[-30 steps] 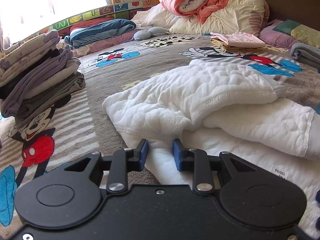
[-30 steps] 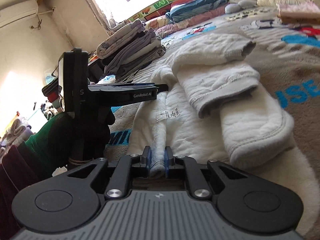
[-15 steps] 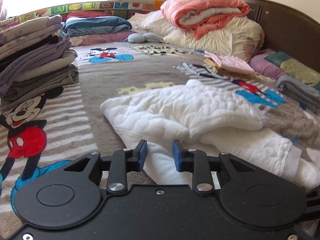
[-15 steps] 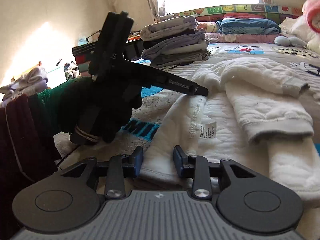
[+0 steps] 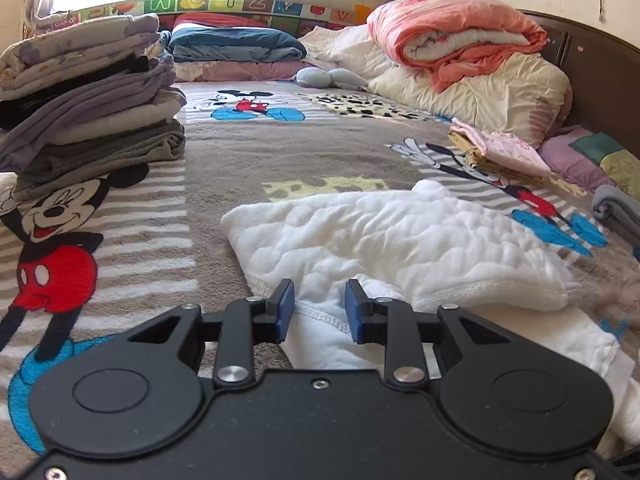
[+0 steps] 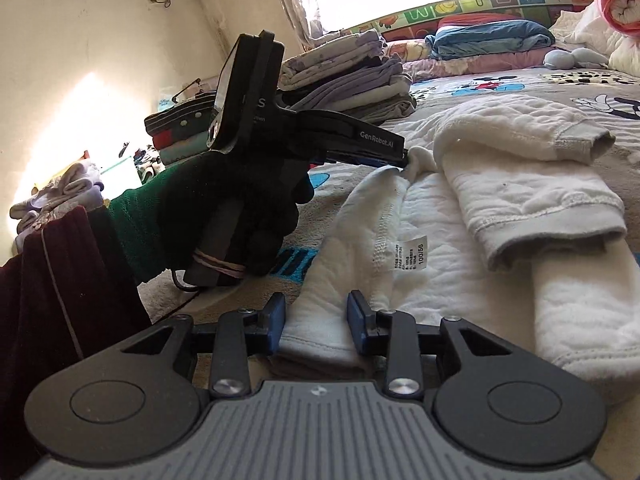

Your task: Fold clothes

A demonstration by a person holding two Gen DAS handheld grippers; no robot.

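A white quilted garment point(image 5: 400, 240) lies partly folded on the Mickey Mouse blanket point(image 5: 120, 208). My left gripper point(image 5: 319, 307) is open, its blue pads either side of the garment's hem, low over it. In the right wrist view the left gripper point(image 6: 400, 156) touches a bunched bit of the white garment point(image 6: 520, 184), with sleeves folded across and a label showing. My right gripper point(image 6: 316, 324) is open, the garment's near edge lying between its jaws.
A tall stack of folded clothes point(image 5: 88, 104) stands at the left. Folded quilts point(image 5: 460, 44) and pillows lie at the headboard. A small pink and yellow folded pile point(image 5: 500, 152) and a grey folded item point(image 5: 616, 208) lie at the right.
My right gripper has opened and let go of the garment's edge. The left gripper has moved toward the garment's upper edge; both views have swung level.
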